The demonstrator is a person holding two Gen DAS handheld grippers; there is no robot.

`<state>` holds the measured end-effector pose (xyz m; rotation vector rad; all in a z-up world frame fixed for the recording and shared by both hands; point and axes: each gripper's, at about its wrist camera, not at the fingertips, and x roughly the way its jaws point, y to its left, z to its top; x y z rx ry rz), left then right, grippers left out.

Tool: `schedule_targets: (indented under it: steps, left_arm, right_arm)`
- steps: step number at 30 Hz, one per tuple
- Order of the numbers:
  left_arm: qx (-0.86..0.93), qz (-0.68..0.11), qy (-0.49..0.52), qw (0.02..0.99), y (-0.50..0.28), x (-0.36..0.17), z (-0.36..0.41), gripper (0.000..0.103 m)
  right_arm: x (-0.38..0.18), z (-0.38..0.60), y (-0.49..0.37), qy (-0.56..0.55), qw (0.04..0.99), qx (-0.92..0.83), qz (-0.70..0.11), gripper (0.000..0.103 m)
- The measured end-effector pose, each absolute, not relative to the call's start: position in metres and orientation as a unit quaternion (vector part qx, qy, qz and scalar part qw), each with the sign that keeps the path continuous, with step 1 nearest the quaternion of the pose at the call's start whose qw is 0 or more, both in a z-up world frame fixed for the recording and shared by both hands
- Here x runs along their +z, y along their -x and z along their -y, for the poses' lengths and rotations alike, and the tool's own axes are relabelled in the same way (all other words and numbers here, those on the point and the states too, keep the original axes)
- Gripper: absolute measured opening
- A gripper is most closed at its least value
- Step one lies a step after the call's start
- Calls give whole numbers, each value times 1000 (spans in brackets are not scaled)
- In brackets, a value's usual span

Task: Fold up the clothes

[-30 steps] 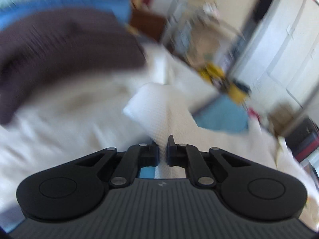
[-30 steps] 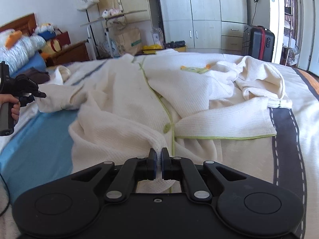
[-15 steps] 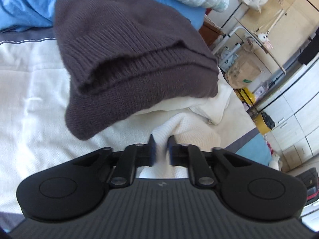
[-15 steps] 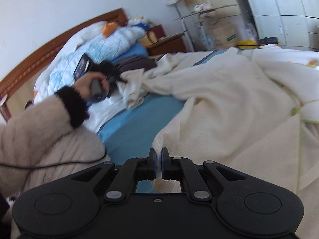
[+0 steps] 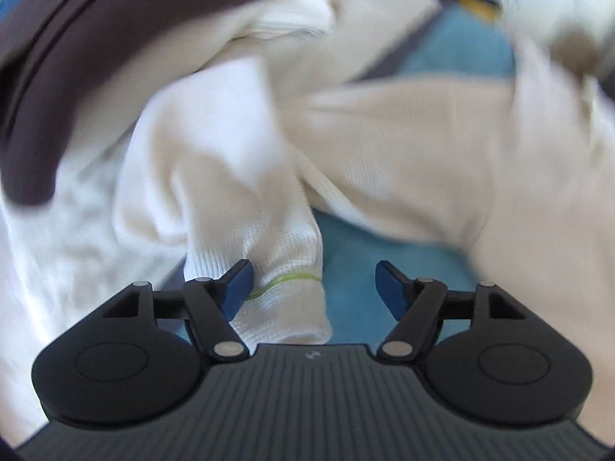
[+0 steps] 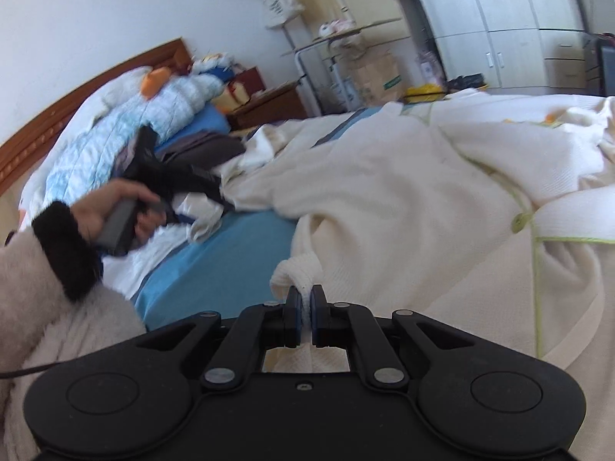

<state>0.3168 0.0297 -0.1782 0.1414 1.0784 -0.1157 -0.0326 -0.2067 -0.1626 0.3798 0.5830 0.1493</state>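
Note:
A cream waffle-weave robe [image 6: 423, 192] with green piping is spread over the bed. Its sleeve cuff [image 5: 284, 280] with a green line lies loose between the fingers of my left gripper [image 5: 313, 286]. That gripper's jaws are opening; the cuff rests against the left pad [image 5: 238, 284] and stands clear of the right one. It points down at the blue sheet [image 5: 365, 261]. My right gripper [image 6: 306, 303] is shut on a fold of the robe's edge. In the right wrist view a person's hand [image 6: 115, 207] holds the left gripper's handle by the sleeve.
A folded brown sweater [image 5: 77, 57] lies just beyond the sleeve, near a pale blue quilt [image 6: 115, 142] and the wooden headboard [image 6: 77, 92]. A nightstand [image 6: 269, 103], a shelf rack [image 6: 346, 57] and white wardrobes [image 6: 519, 27] stand past the bed.
My left gripper has tipped down toward the bed, and its jaws have parted, letting go of the sleeve cuff. The right gripper stays shut on the robe, and its view has swung left.

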Motion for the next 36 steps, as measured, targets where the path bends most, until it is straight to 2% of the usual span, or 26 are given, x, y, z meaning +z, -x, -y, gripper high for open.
schedule_targets:
  steps: [2, 7, 10, 11, 16, 18, 19, 24, 30, 33, 36]
  left_arm:
    - [-21, -485, -104, 868, -315, -175, -30, 14]
    - [97, -387, -50, 915, -302, -138, -85, 13]
    - [205, -342, -31, 916, -294, -124, -126, 15]
    - [241, -327, -26, 913, -292, -120, -139, 20]
    - [174, -354, 113, 912, -293, -116, -157, 28]
    - [90, -366, 148, 914, -277, -113, -148, 51]
    - [37, -379, 170, 909, -274, -113, -140, 53]
    - [-153, -455, 291, 827, -268, -140, -110, 53]
    - [-227, -540, 258, 769, -262, -173, -53, 53]
    - [-240, -564, 290, 735, -260, -194, -33, 53]
    - [-242, -570, 324, 715, -262, -210, -15, 53]
  right_arm:
    - [-162, 210, 34, -187, 939, 58, -282, 7]
    - [-158, 215, 38, -186, 943, 31, -273, 7]
    - [-155, 219, 44, -187, 945, 21, -267, 7]
    - [-153, 218, 51, -189, 945, 21, -266, 7]
    - [-145, 210, 72, -177, 948, 49, -261, 7]
    - [-146, 207, 71, -175, 948, 51, -261, 7]
    - [-147, 207, 69, -174, 948, 49, -262, 7]
    - [-145, 217, 56, -189, 948, 23, -254, 7]
    - [-113, 223, 57, -175, 965, 16, -197, 7]
    - [-98, 223, 68, -174, 969, 36, -171, 7]
    - [-102, 224, 76, -198, 962, 56, -181, 7]
